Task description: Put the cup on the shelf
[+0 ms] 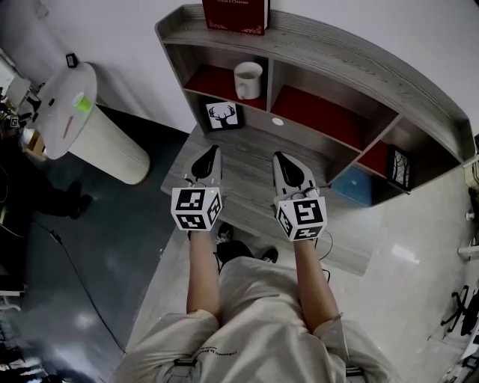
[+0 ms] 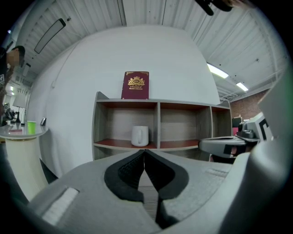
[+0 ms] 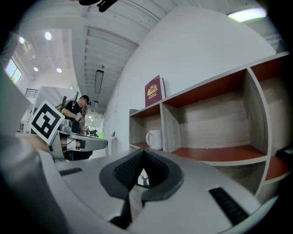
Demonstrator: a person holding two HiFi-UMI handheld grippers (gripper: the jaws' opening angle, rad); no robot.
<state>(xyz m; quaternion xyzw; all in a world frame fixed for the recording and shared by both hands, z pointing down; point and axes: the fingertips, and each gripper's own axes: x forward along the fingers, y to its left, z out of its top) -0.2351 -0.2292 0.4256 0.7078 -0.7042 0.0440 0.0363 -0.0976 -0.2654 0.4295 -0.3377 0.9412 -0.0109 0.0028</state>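
Currently a book (image 1: 234,15) is standing atop the shelf (image 1: 337,60), and a deer picture (image 1: 222,114) is leaning below. The cup (image 1: 248,79) is sitting in the upper left compartment, well ahead of the left gripper (image 1: 215,149) and right gripper (image 1: 278,157). Both are holding their jaws pressed together, empty.

Red book (image 2: 136,85), upright on top of the shelf (image 2: 158,119): gold crest and gold lettering on the cover, too small to read. Marker cubes on the left hand-held gripper (image 1: 215,149) and right hand-held gripper (image 1: 278,156): black-and-white square codes, no legible characters.
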